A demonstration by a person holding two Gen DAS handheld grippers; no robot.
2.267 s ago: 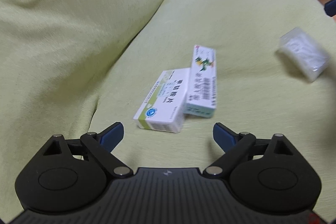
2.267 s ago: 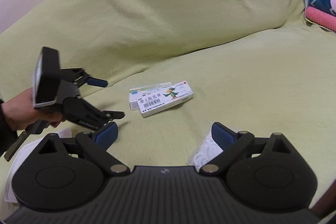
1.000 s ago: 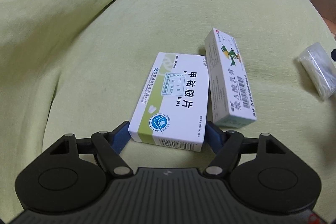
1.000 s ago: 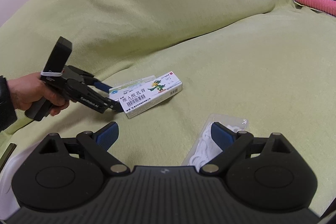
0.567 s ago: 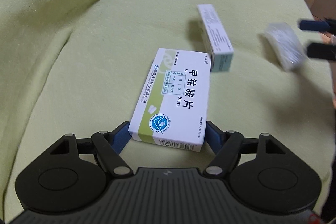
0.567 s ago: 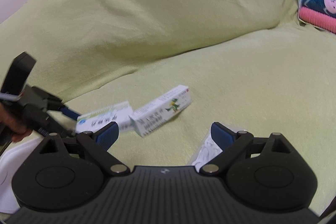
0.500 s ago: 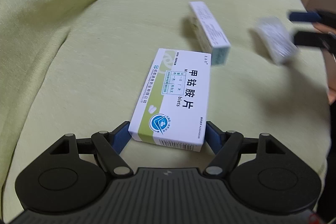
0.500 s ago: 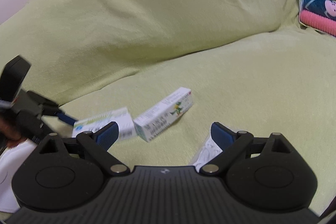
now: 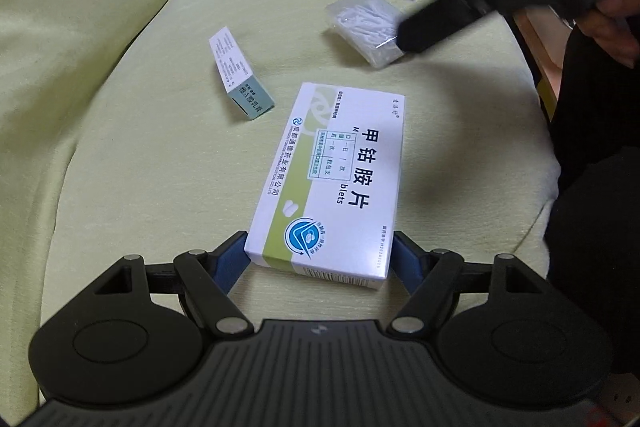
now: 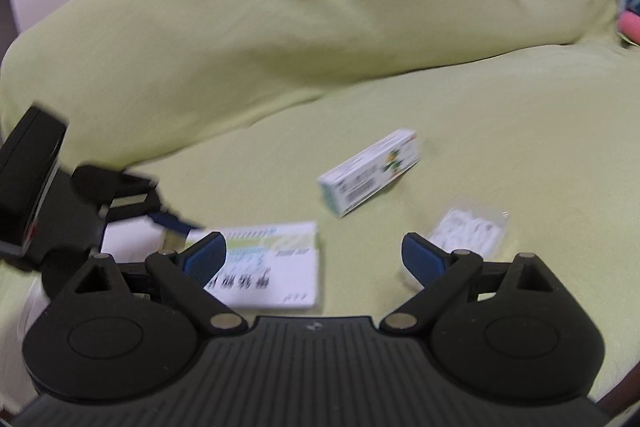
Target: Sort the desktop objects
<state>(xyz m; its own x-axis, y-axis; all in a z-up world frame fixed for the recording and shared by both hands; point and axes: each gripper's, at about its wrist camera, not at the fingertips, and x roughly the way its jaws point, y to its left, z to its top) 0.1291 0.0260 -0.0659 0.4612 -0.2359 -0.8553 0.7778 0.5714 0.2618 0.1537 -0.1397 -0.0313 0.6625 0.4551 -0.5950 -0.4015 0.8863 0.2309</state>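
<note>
Medicine box point(image 9: 336, 183), white and green, sits clamped at its near end between the blue pads of the left hand-held gripper point(image 9: 320, 259), above the green sofa cushion point(image 9: 140, 167). A smaller box point(image 9: 240, 79) lies on the cushion beyond it. The right hand-held gripper point(image 10: 314, 255) hangs spread apart and empty just beside a clear bag point(image 9: 366, 27) of white pieces.

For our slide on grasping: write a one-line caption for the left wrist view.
Left hand-held gripper grips a white-and-green tablet box above a green sofa cushion.
</note>
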